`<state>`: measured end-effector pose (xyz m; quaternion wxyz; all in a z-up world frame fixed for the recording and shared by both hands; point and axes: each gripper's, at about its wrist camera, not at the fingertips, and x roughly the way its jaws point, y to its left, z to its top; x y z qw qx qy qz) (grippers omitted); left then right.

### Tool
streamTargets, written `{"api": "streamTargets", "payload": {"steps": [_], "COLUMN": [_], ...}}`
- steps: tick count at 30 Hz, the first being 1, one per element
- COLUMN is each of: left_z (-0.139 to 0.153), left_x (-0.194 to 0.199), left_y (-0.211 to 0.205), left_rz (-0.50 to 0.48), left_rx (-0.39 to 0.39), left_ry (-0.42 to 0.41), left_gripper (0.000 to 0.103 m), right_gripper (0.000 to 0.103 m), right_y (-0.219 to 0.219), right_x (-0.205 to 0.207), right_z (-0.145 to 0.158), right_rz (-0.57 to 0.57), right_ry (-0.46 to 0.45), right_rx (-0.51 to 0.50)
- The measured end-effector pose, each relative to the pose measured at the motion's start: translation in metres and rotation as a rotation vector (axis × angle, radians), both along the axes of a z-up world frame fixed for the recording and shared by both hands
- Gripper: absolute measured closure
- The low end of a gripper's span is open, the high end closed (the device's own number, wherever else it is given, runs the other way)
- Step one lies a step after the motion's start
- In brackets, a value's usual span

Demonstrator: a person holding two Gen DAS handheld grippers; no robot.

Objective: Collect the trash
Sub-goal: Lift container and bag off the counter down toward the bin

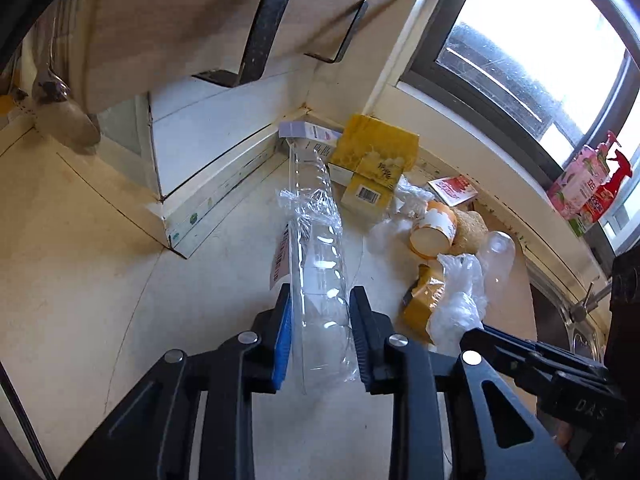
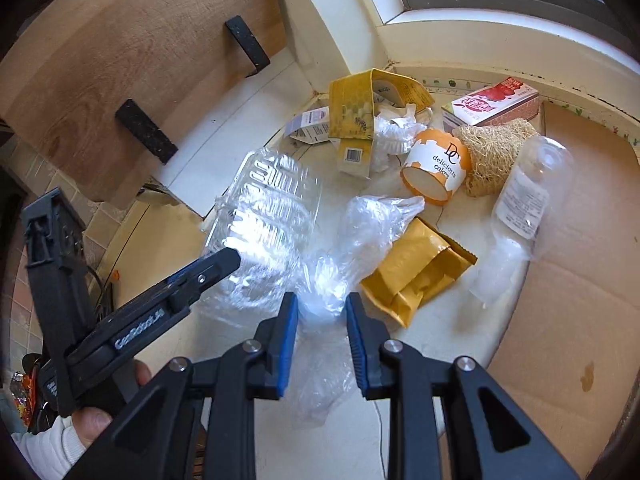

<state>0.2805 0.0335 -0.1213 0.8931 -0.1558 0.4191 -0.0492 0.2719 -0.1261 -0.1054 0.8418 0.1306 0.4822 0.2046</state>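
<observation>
Cream kitchen counter (image 1: 80,240) in a window corner, trash piled near the wall: orange paper cup (image 2: 434,168) on its side and empty, clear bottle (image 2: 528,196) lying down. Left gripper (image 1: 320,320) nearly closed, clamped on a clear plastic clamshell container (image 1: 316,248), empty, lifted off the counter. Right gripper (image 2: 322,320) narrow too, pinching a crumpled clear plastic bag (image 2: 360,232).

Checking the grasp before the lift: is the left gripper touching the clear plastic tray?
Touching. In the left wrist view the left gripper has the clear plastic tray clamped between its two pads, with no gap on either side.
</observation>
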Motion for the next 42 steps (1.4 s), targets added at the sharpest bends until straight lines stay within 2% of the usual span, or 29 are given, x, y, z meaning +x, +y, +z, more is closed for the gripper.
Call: {"api": "streamTargets", "payload": {"steps": [3,6,12,18,23,28,32,37,42], "left_z": [0.013,0.027,0.050,0.070,0.075,0.059,0.034,-0.004,-0.060], "left_x": [-0.027,-0.059,-0.121,-0.195,-0.261,-0.311,-0.336,-0.346,-0.346], "left_y": [-0.001,-0.003,-0.005,0.004,0.018,0.030,0.035,0.037,0.032], "left_rz": [-0.040,-0.085,-0.187,-0.252,-0.303,-0.334,-0.351,-0.355,-0.355], "left_rx": [0.028,0.055,0.084,0.081,0.074,0.058,0.029,-0.018,-0.045], "left_ry": [-0.006,-0.020,-0.070,-0.137,-0.154,-0.110,-0.038,0.063,0.195], "left_gripper": [0.080,0.088,0.088,0.088,0.088,0.088,0.088,0.088,0.088], "right_gripper": [0.079,0.079,0.079,0.079,0.079,0.079,0.079,0.079,0.079], "right_y": [0.002,0.006,0.011,0.029,0.055,0.073,0.080,0.078,0.073], "right_x": [-0.019,-0.044,-0.107,-0.186,-0.257,-0.311,-0.338,-0.352,-0.350], "right_z": [0.011,0.026,0.047,0.049,0.042,0.027,0.012,-0.013,-0.063], "right_rz": [-0.009,-0.022,-0.081,-0.131,-0.130,-0.122,-0.118,-0.122,-0.115], "right_ry": [-0.015,-0.038,-0.085,-0.083,-0.053,0.007,0.060,0.133,0.231], "right_rx": [0.004,0.006,0.004,-0.015,-0.032,-0.034,-0.063,-0.088,-0.100]}}
